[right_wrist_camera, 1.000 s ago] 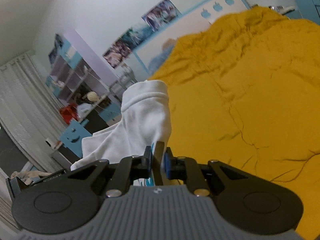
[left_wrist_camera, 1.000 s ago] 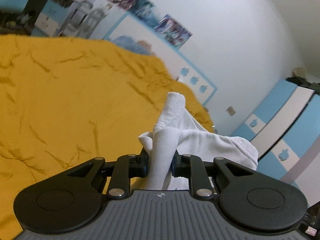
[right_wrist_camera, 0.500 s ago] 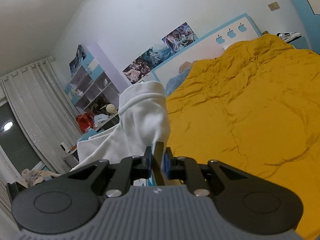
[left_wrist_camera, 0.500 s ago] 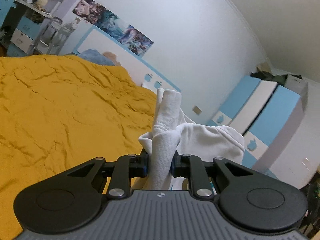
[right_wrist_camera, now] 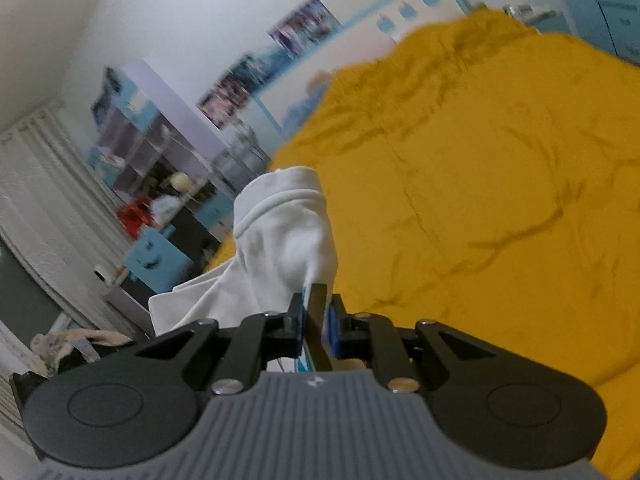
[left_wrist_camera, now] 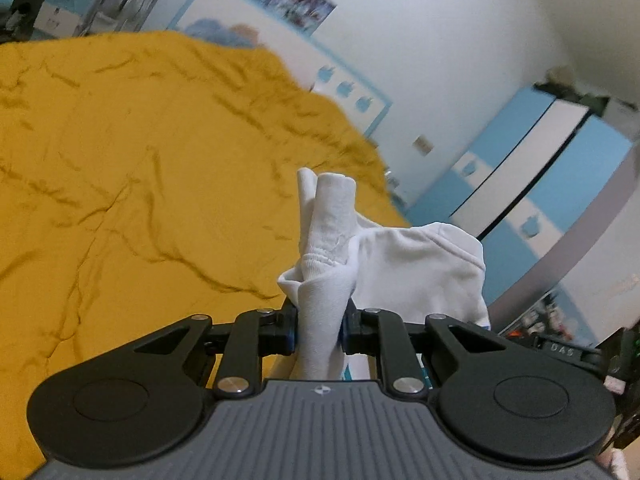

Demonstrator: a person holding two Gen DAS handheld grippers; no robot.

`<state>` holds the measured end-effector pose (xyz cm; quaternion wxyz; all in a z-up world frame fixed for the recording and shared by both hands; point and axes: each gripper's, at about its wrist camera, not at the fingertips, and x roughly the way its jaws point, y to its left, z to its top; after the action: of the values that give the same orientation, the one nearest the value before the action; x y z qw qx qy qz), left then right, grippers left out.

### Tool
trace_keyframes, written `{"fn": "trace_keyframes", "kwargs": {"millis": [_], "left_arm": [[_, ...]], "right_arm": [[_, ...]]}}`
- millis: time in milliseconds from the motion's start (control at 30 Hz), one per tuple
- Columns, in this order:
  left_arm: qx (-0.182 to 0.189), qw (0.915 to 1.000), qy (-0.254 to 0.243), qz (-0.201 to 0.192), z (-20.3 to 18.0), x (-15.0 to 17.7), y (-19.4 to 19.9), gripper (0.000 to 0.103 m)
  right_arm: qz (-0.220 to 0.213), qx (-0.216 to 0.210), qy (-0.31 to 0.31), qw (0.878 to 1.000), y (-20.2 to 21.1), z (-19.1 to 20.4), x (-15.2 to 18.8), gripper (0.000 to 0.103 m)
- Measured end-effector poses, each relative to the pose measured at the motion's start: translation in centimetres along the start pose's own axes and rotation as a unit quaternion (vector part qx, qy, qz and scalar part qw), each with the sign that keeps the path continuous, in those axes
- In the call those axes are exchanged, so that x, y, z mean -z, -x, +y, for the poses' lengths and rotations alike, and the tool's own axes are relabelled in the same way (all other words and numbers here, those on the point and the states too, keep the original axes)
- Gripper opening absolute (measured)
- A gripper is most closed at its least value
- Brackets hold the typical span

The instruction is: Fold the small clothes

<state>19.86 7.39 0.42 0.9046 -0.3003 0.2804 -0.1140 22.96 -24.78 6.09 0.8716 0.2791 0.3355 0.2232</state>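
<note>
i have both grippers — left gripper (left_wrist_camera: pixel 319 330) and right gripper (right_wrist_camera: pixel 316 328) — clamped on the white garment (left_wrist_camera: pixel 416 268), bunched between each pair of jaws above the yellow bedspread (left_wrist_camera: pixel 120 168).

Each camera is sitting just behind its own claw, looking forward and slightly down along the fingers. The left claw (left_wrist_camera: pixel 318 330) view is facing across the yellow bed (left_wrist_camera: pixel 140 168) toward the far blue wardrobe (left_wrist_camera: pixel 532 184) on the right; the right claw (right_wrist_camera: pixel 316 328) view is facing the shelves (right_wrist_camera: pixel 160 148) on the left. Both are sharing the bed, the headboard (right_wrist_camera: pixel 404 12) and the white garment (left_wrist_camera: pixel 416 264) held close to the lens.
</note>
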Motion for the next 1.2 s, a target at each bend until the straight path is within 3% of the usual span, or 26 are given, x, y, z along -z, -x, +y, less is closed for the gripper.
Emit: {"fn": "trace_keyframes", "kwargs": {"millis": [267,667,967,1200], "left_arm": [[-0.036,0.9973,0.023,0.059,3.6,-0.7,-5.8,0.020],[-0.110,0.9827,0.029,0.146,8.2,1.2,-11.6,0.024],[-0.142,0.9783,-0.012,0.151,7.8,1.0,-11.0,0.043],[-0.183,0.9759,-0.030,0.115,6.8,-0.4,-8.9,0.045]], "right_arm": [[0.033,0.048,-0.013,0.998,-7.5,-3.5,-0.9,0.007],[0.091,0.114,-0.055,0.988,-15.4,-10.0,0.0,0.007],[0.091,0.138,-0.050,0.985,-16.5,-10.7,0.4,0.009],[0.062,0.168,0.004,0.984,-13.8,-8.8,-0.8,0.009]]}}
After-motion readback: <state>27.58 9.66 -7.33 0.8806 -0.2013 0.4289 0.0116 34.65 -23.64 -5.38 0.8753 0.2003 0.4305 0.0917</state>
